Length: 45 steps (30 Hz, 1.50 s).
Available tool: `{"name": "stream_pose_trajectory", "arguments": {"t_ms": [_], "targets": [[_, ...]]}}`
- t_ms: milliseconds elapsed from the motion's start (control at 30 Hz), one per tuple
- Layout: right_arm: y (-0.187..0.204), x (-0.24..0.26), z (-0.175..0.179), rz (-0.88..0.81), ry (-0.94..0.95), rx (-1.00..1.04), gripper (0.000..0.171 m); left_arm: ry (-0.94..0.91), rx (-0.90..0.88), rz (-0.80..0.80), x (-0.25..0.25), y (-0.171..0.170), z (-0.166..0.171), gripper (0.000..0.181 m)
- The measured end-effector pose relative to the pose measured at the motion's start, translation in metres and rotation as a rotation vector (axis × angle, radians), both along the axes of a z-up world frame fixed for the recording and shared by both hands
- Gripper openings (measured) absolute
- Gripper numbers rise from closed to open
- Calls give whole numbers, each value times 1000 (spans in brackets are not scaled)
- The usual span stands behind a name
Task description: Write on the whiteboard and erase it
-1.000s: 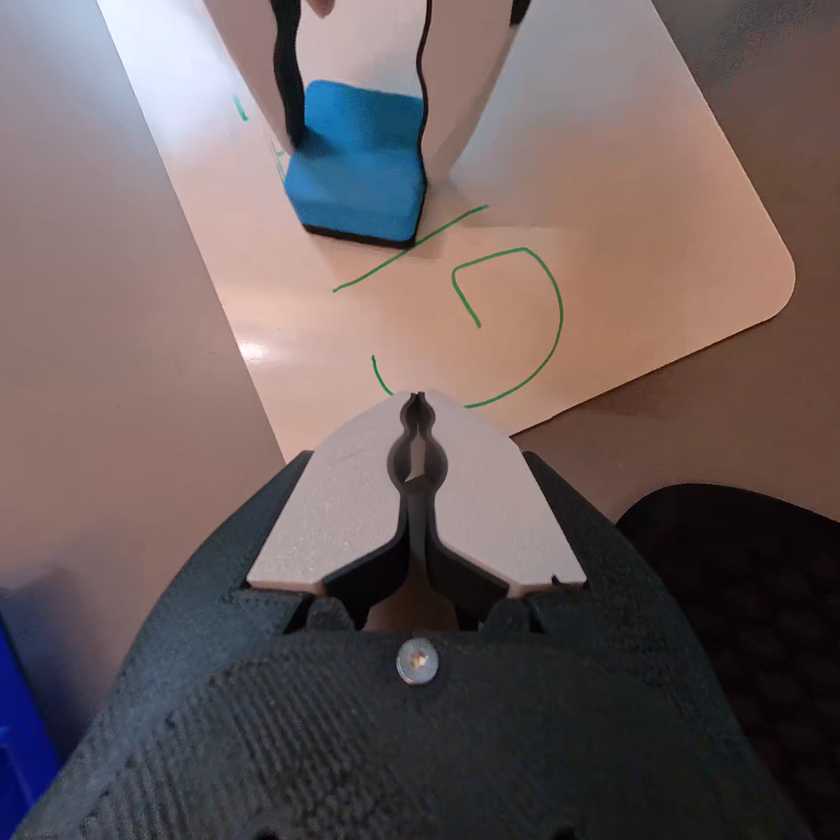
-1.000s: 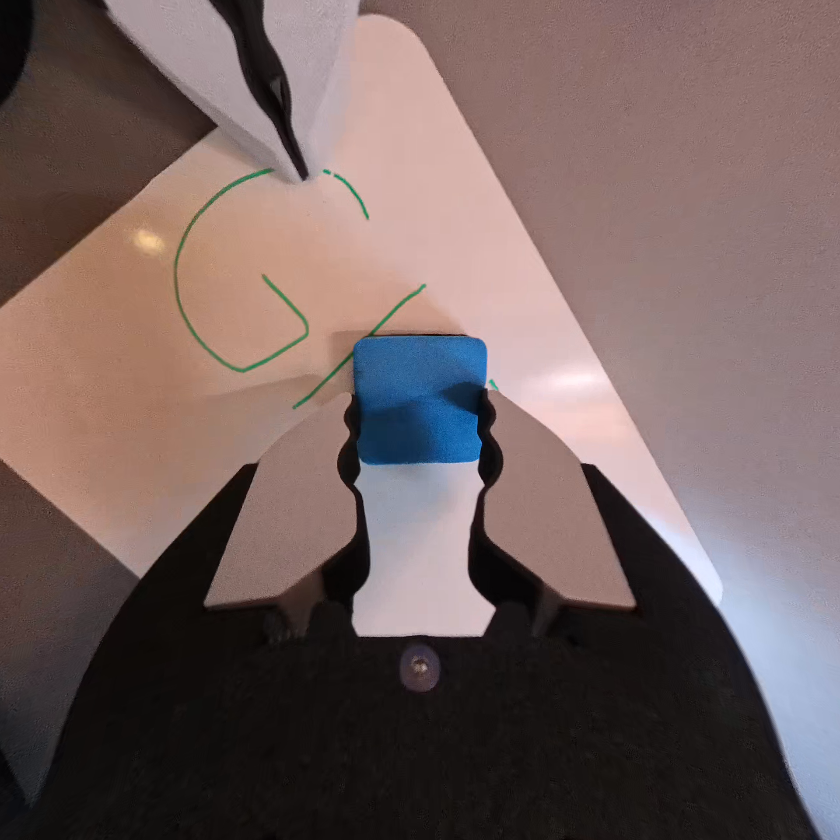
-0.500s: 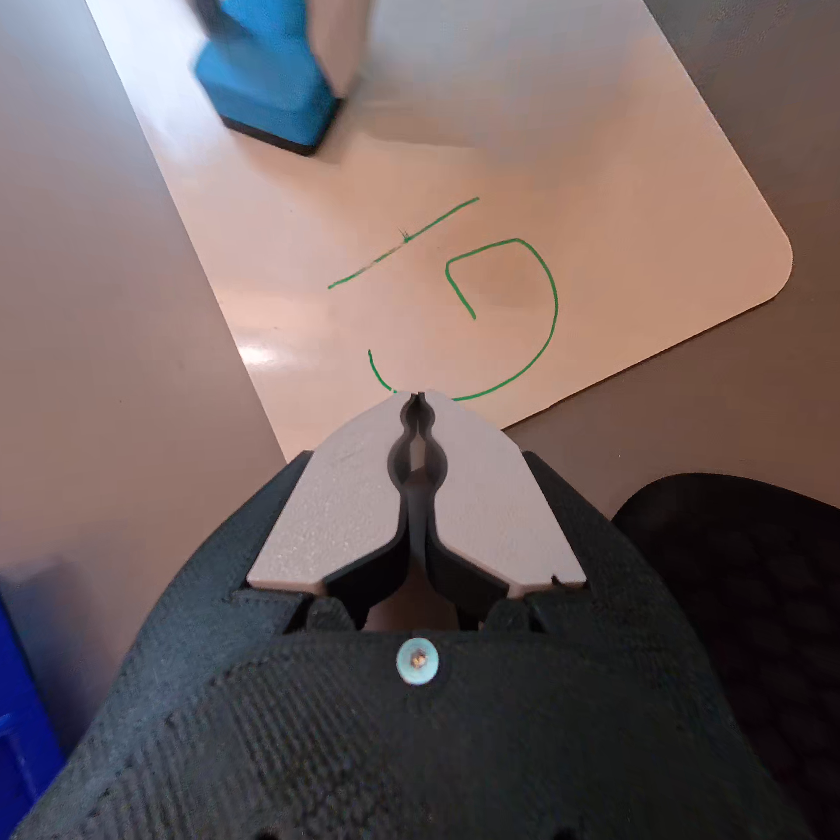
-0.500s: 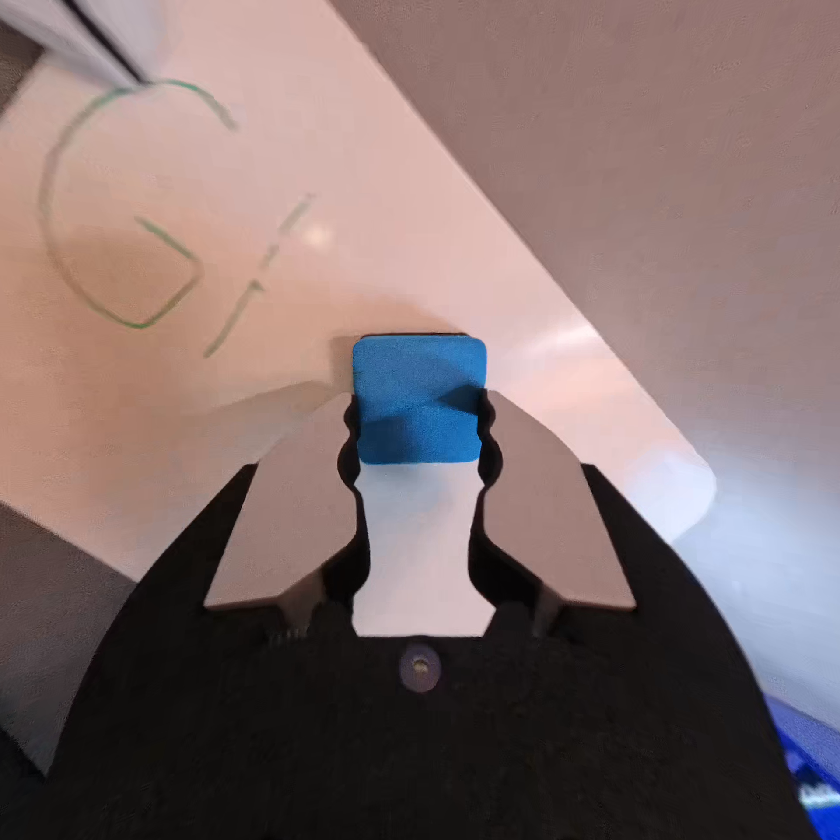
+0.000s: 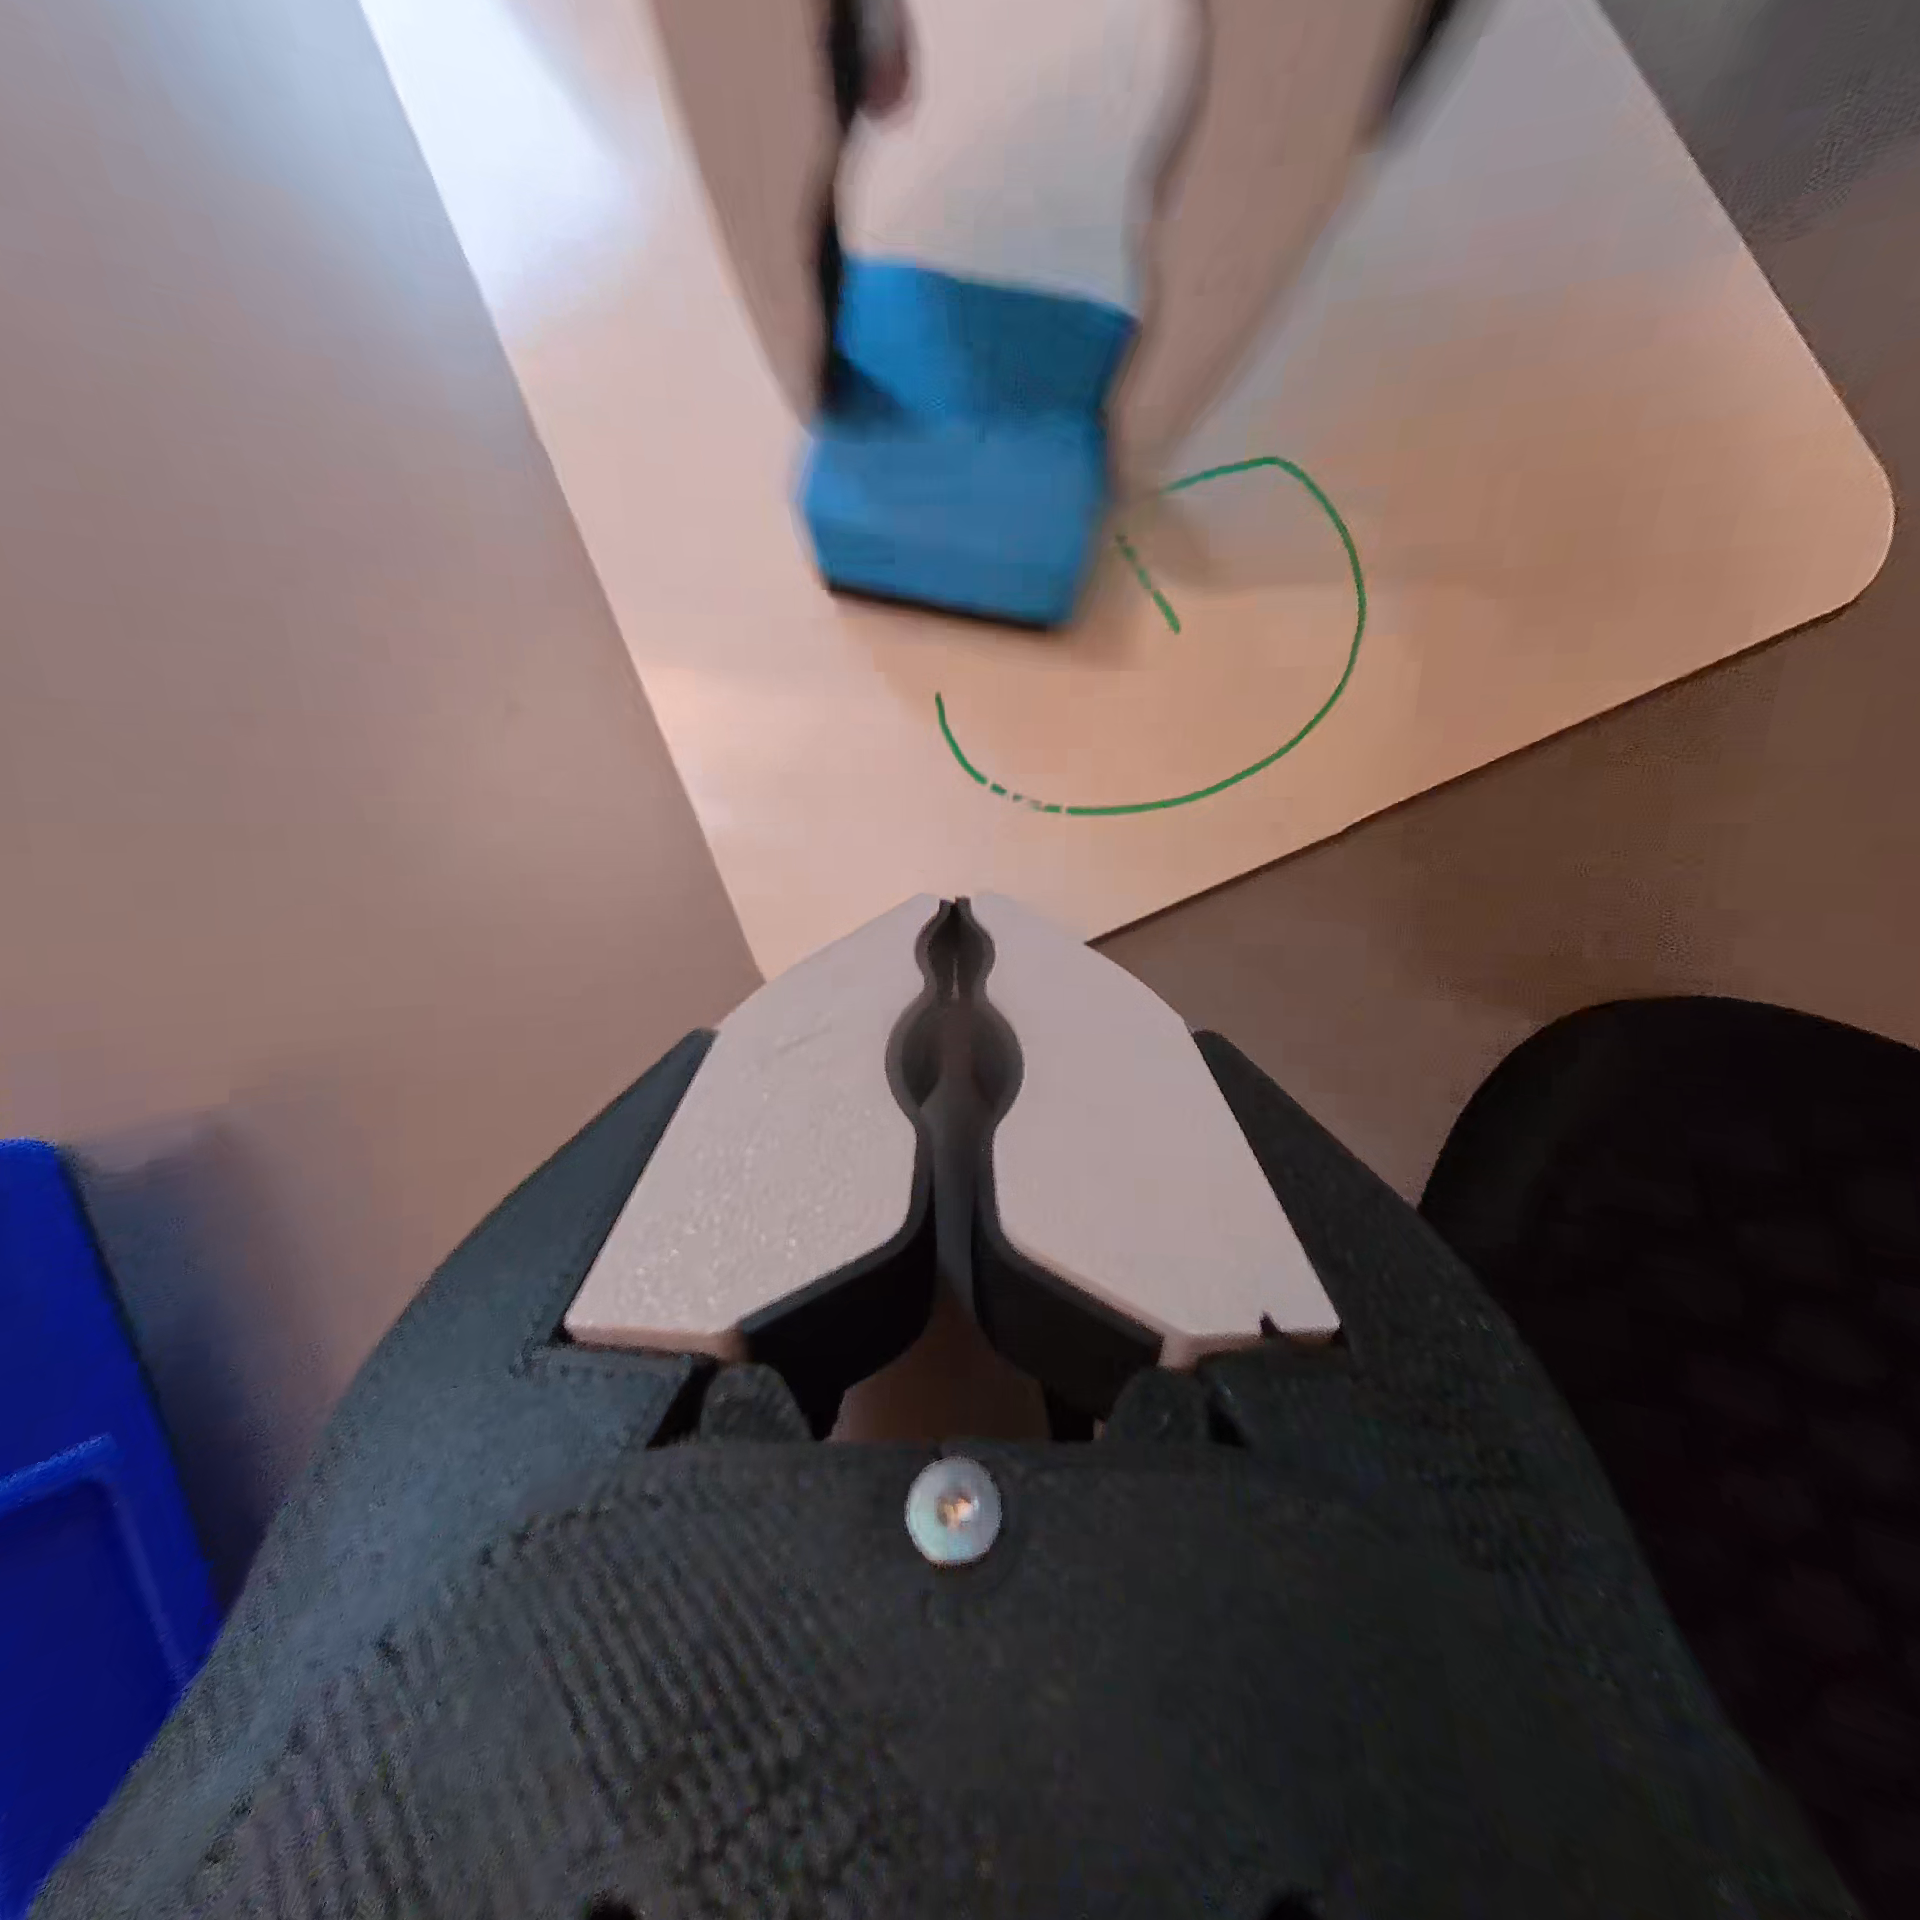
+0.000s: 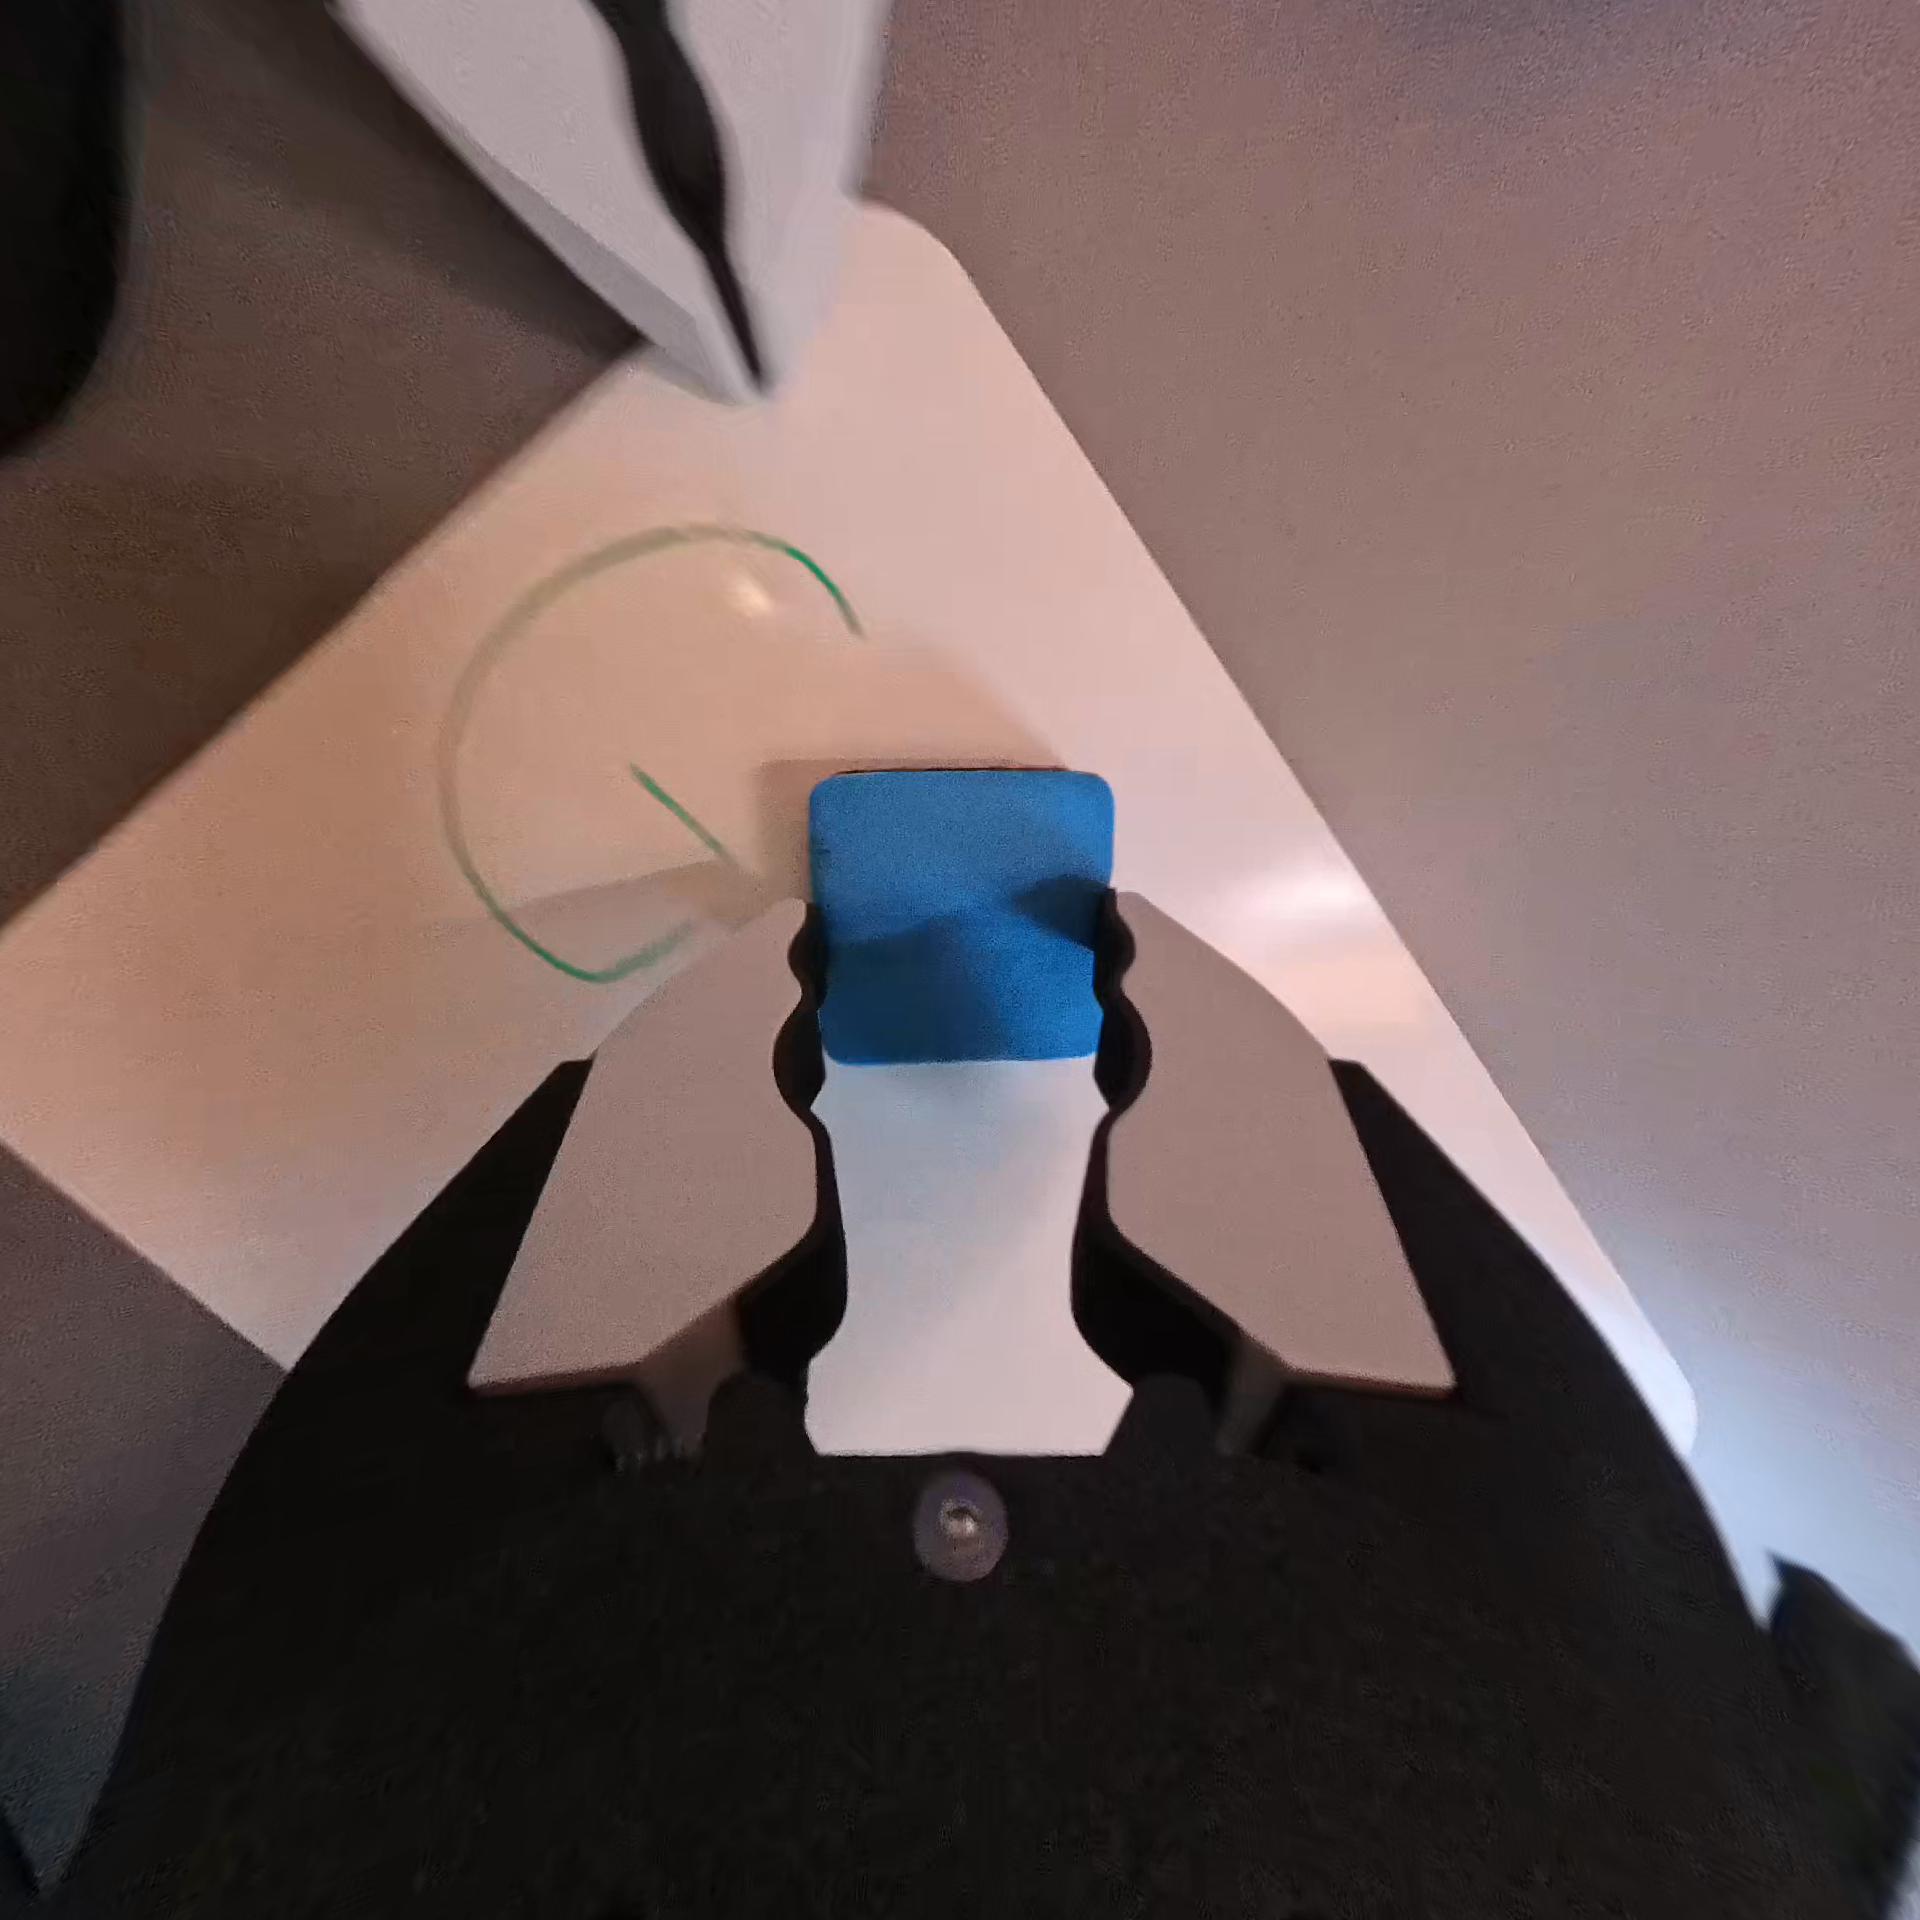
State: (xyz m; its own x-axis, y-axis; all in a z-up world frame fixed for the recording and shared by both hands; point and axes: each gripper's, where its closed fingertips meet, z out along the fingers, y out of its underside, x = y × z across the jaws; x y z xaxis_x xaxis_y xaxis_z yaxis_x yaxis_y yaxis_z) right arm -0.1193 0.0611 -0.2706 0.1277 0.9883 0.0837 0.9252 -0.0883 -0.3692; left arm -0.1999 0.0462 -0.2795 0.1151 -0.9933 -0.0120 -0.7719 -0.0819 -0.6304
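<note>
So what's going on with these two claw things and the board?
A person is wiping green marker off a whiteboard. The right tool grips a blue eraser pressed on the board beside the green curve that remains. The left tool is shut and empty, near the board's corner.

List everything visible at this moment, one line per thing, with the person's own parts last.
whiteboard: one, white, flat on the table.
green marker line: one curved stroke with a short inner tick, on the whiteboard beside the eraser.
eraser: one, blue with dark base, on the whiteboard.
table: one, brown-grey.
bin: one, blue, lower left of left wrist view.
dark object: one, black, right edge; kind unclear.
left gripper: fingers together, empty.
right gripper: fingers clamping the eraser.
</note>
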Motion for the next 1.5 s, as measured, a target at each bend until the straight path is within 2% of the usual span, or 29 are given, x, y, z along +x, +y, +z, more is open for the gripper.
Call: {"name": "stream_pose_trajectory", "arguments": {"t_ms": [67, 133, 167, 233, 267, 333, 400, 467, 500, 533, 600, 667, 700, 767, 833, 867, 933, 1000, 1033, 1100, 1167, 1200, 1267, 1333, 1367, 1433, 1500], "targets": [[-41, -19, 0, 113, 27, -15, 50, 7, 8, -2, -1, -1, 0, 1], [-73, -4, 0, 191, -6, -35, 51, 15, 21, 0, -1, -1, 0, 1], [-75, 10, 0, 179, -24, -42, 50, 14, 20, -2, 0, -2, 0, 1], [-52, 37, 0, 79, -68, -40, 50, 9, 11, -3, 1, -2, 0, 1], [-35, 40, 0, 33, -75, -26, 50, 10, 12, -3, 1, -2, 0, 1], [-20, 17, 0, 4, -31, -15, 50, 9, 15, -1, 1, -3, 0, 1], [-50, -17, 0, 120, 28, -18, 50, 7, 13, 0, 2, -3, 0, 1], [-83, -14, 0, 206, 16, -30, 50, 4, 10, 1, 2, -3, 0, 1], [-88, -1, 0, 210, -4, -43, 50, 3, 9, 2, 2, -3, 0, 1], [-80, 12, 0, 178, -25, -51, 50, 2, 6, 2, 2, -3, 0, 1], [-39, 22, -1, 77, -61, -23, 50, -2, 1, 2, 2, -3, 0, 1], [-10, -8, -1, 47, -5, -16, 50, -4, 1, 3, 2, -3, 0, 1], [-10, -30, -1, 75, 32, -15, 50, -9, 2, 3, 2, -3, 0, 0], [-39, -56, -1, 191, 61, -27, 50, -16, -3, 3, 1, -3, 0, 1], [-64, -41, -1, 274, 4, -49, 50, -21, -4, 2, 0, -3, 0, 1], [-64, -29, -1, 273, -21, -52, 51, -23, -4, 0, 0, -3, 0, 1], [-33, -17, -1, 179, -42, -43, 50, -23, -8, -1, 0, -3, 0, 1], [-5, -33, -1, 122, -6, -37, 50, -22, -6, 0, -1, -3, 0, 0], [-7, -44, -1, 145, 7, -28, 50, -21, -6, 0, -1, -3, 0, 0], [-41, -52, -1, 261, 1, -40, 50, -23, -10, 0, -1, -4, 0, 1], [-70, -33, -1, 340, -31, -68, 50, -25, -14, 0, -1, -4, 0, 1], [-70, -22, -1, 331, -43, -75, 50, -25, -15, -1, -1, -4, 0, 1], [-35, -8, -1, 217, -73, -53, 50, -24, -15, 0, -1, -4, 0, 1], [-3, -23, -1, 143, -29, -35, 50, -23, -12, 4, -1, -3, 0, 0], [-4, -38, -1, 156, 0, -34, 50, -23, -11, 5, -1, -3, 0, 0], [-43, -50, -1, 300, 8, -46, 50, -23, -11, 6, -1, -3, 0, 1], [-81, -32, -1, 402, -34, -66, 50, -22, -10, 6, -1, -3, 0, 1]]}}
